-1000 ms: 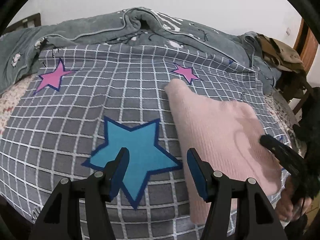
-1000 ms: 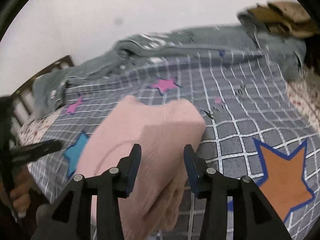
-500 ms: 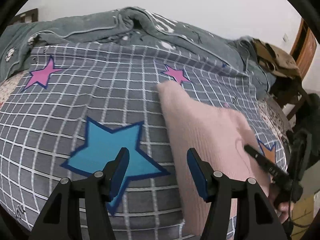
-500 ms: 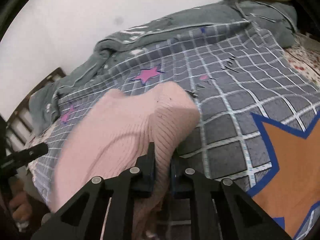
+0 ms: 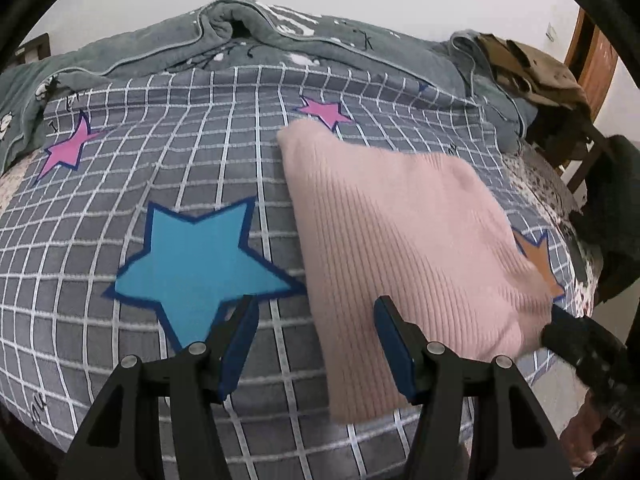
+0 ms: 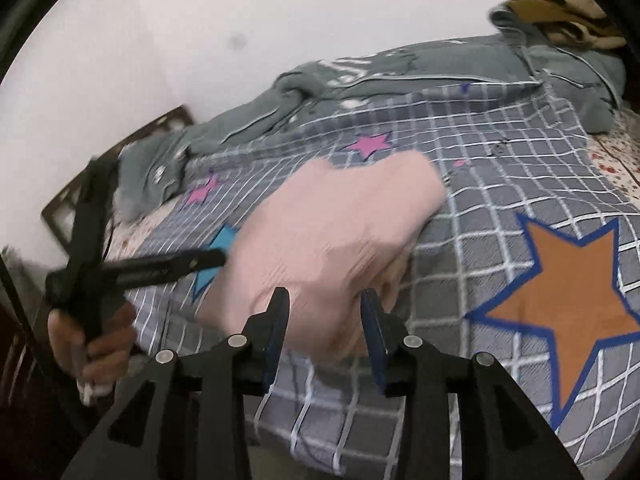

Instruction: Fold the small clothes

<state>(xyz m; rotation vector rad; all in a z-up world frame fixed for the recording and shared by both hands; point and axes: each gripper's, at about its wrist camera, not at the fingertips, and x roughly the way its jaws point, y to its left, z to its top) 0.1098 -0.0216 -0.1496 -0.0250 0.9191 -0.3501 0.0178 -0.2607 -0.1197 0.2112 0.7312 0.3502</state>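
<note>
A folded pink ribbed knit garment (image 5: 400,236) lies on the grey checked bedspread (image 5: 160,160); it also shows in the right wrist view (image 6: 320,232), blurred. My left gripper (image 5: 316,336) is open and empty, with its right finger over the garment's near left edge. My right gripper (image 6: 325,320) is open, and its jaws stand on either side of the garment's near edge without gripping it. The right gripper's finger also shows at the garment's right corner in the left wrist view (image 5: 580,340).
The bedspread has a blue star (image 5: 196,264), pink stars (image 5: 324,112) and an orange star (image 6: 568,304). A rumpled grey quilt (image 5: 240,40) lies along the back. Brown clothes (image 5: 528,68) sit on a wooden chair at the right.
My right gripper was shut on the garment's edge half a second ago and has opened and let go. The left gripper has stayed open and shifted slightly.
</note>
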